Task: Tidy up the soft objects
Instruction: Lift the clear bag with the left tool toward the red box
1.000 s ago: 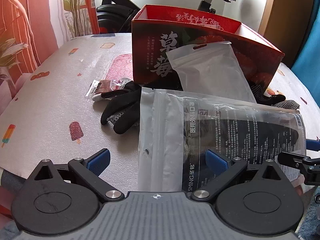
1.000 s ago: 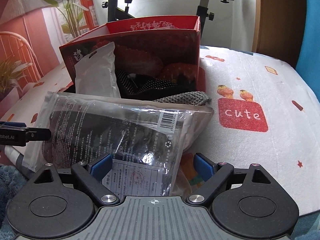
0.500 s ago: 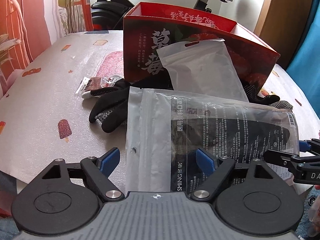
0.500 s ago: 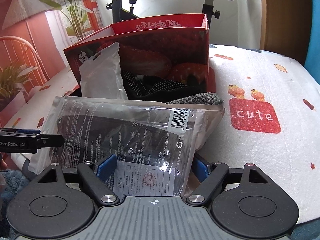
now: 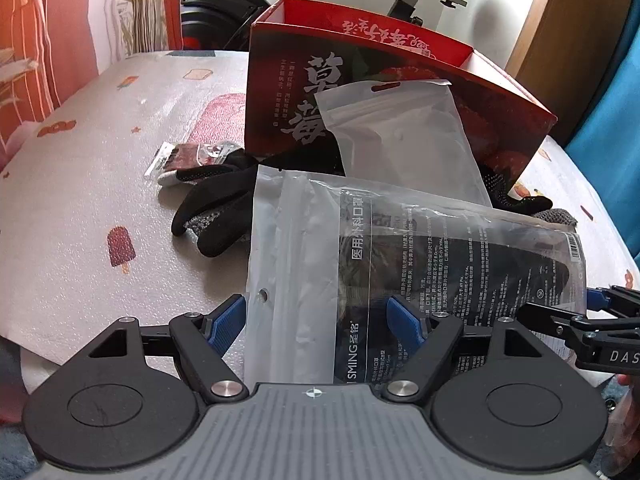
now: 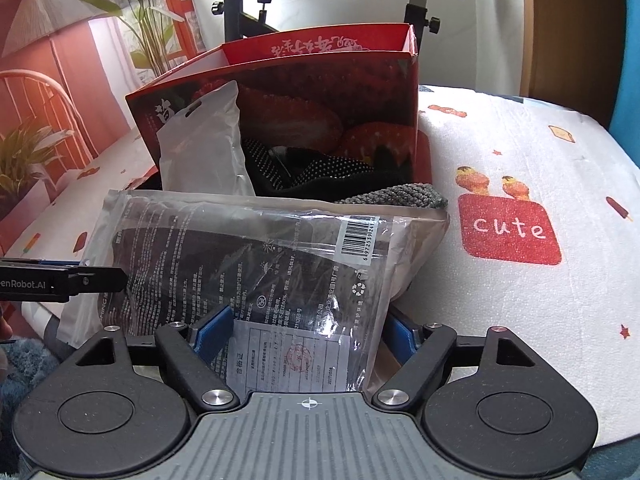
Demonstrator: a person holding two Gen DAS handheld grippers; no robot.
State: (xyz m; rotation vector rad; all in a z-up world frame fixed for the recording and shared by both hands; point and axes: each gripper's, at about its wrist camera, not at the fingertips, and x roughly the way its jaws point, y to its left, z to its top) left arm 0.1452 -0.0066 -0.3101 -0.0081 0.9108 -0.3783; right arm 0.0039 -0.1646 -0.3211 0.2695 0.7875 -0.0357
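Left gripper (image 5: 316, 316): fingers closing on the white header end of the mask packet (image 5: 420, 280), blue pads not yet plainly pressing. Black glove (image 5: 212, 208) at 10 o'clock on the bench (image 5: 80, 240), small snack sachet (image 5: 180, 156) beyond. Red strawberry box (image 5: 360, 92) at 12, white pouch (image 5: 404, 136) leaning on its wall. Right gripper (image 6: 308, 332): fingers half-wide, flanking the packet's label end; contact unclear. Two-ended hold likely keeps the limp packet flat for lifting boxward.
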